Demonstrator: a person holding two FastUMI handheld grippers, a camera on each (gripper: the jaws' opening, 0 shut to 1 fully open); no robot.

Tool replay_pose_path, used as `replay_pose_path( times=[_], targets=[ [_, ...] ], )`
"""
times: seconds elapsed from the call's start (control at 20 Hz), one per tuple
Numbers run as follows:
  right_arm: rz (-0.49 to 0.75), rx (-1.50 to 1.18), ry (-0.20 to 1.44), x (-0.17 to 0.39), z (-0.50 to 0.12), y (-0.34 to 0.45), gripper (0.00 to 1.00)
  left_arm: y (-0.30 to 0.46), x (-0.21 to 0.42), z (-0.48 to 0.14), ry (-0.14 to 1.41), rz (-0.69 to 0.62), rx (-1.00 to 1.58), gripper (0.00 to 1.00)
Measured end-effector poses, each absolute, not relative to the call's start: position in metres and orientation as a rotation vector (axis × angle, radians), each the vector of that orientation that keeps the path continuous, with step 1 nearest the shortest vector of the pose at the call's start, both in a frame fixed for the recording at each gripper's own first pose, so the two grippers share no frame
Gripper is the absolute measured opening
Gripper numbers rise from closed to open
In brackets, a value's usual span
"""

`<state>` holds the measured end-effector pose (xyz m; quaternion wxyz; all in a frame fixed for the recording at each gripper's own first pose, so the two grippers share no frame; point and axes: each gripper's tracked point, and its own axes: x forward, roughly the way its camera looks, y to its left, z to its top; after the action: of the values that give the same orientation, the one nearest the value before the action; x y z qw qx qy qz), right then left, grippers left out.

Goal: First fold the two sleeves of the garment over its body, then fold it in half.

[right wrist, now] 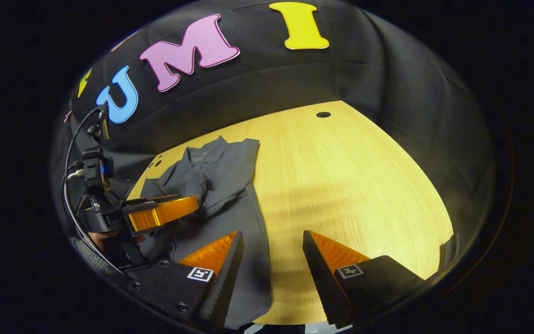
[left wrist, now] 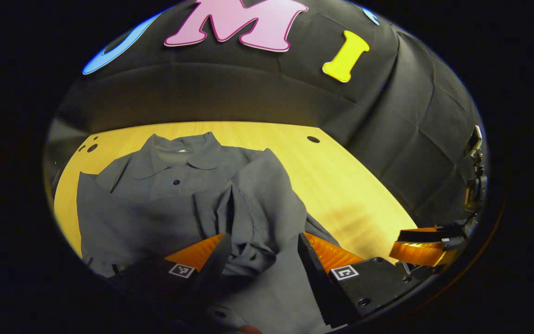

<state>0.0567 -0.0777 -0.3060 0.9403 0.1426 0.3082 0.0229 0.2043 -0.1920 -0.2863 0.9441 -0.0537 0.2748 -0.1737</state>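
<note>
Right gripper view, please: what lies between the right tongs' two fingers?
In the right gripper view, the open right tongs frame the grey shirt's edge and bare wooden table.

The shirt (left wrist: pixel 179 195) is looking like soft matt grey cloth, kinda wrinkly mid-frame, and the table (right wrist: pixel 350 185) is showing smooth light wood grain, slightly shiny.

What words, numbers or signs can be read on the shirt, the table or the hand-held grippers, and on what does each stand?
Shirt: no print; the small tag inside the collar is too small to read.
Left hand-held gripper: square markers with black-and-white patterns, no words.
Right hand-held gripper: the same kind of pattern squares, no words.
Table: no text.
</note>
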Motion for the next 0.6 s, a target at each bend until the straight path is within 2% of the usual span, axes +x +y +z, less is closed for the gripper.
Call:
replay_pose_path(
  times=[0.15,0.2,0.25,0.3,0.45,0.6],
  targets=[
    [0.047,0.274,0.635,0.05,-0.306,-0.071,0.81,-0.17,0.181,-0.276,0.54,-0.322,-0.065,0.96],
    [0.048,0.28,0.64,0.047,-0.306,-0.067,0.81,-0.163,0.171,-0.273,0.537,-0.321,-0.064,0.91],
    [0.046,0.289,0.644,0.043,-0.306,-0.063,0.68,-0.156,0.161,-0.27,0.535,-0.322,-0.069,0.91],
    [0.044,0.299,0.646,0.039,-0.304,-0.059,0.81,-0.148,0.151,-0.265,0.531,-0.323,-0.077,0.95],
    [0.025,0.297,0.648,0.026,-0.303,-0.053,0.86,-0.112,0.126,-0.252,0.51,-0.311,-0.095,0.96],
    [0.002,0.297,0.663,0.01,-0.307,-0.048,0.87,-0.066,0.104,-0.245,0.491,-0.279,-0.085,0.96]
  ],
)
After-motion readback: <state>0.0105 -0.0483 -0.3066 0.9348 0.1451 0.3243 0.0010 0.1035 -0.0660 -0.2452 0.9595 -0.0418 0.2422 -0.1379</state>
